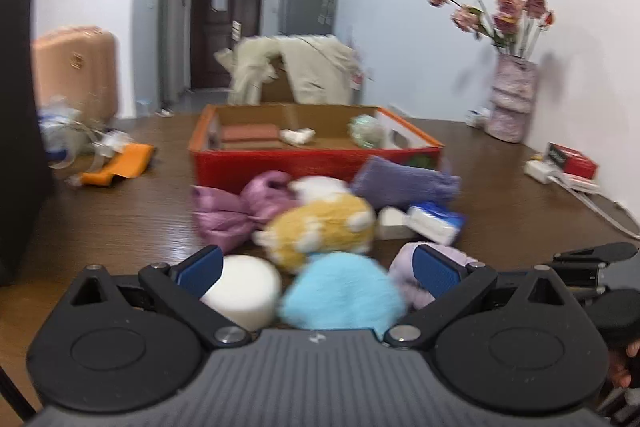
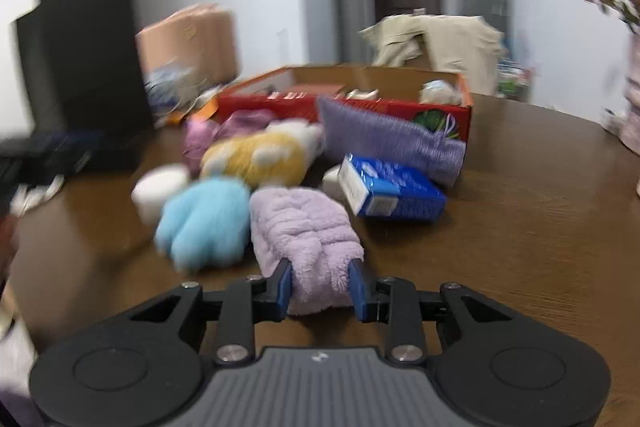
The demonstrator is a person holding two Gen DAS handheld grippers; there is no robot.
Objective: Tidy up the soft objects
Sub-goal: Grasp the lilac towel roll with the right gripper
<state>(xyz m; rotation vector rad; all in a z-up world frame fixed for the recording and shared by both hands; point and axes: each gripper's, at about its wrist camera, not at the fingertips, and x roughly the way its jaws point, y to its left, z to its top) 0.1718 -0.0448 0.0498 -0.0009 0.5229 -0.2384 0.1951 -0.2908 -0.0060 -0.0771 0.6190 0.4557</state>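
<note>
Right wrist view: the right gripper (image 2: 321, 289) has its blue pads pressed into the near end of the lilac fleece cloth (image 2: 304, 231), clamped on a bunched fold while the rest lies on the table (image 2: 520, 227).
Left wrist view: the left gripper (image 1: 316, 267) stands wide apart over the pile, holding nothing; the white foam roll (image 1: 244, 291) and the blue fluffy toy (image 1: 340, 295) sit between its fingers.
Task's things: the yellow plush (image 2: 256, 157), purple knit pouch (image 2: 392, 143), pink satin bag (image 1: 232, 211) and blue tissue pack (image 2: 394, 193) are crowded together just in front of the red box (image 1: 316, 163), which already holds a few items.
Risk, grip: the hold looks shallow, on an edge fold only, so the fleece may slip out as it is lifted.
Risk, drag: the fleece touches the blue toy and lies near the tissue pack; pulling it could tow or tip them.
Risk, left side: closing now might catch both roll and toy.
Risk, seeing: both views are blurred, so contact is hard to judge.
</note>
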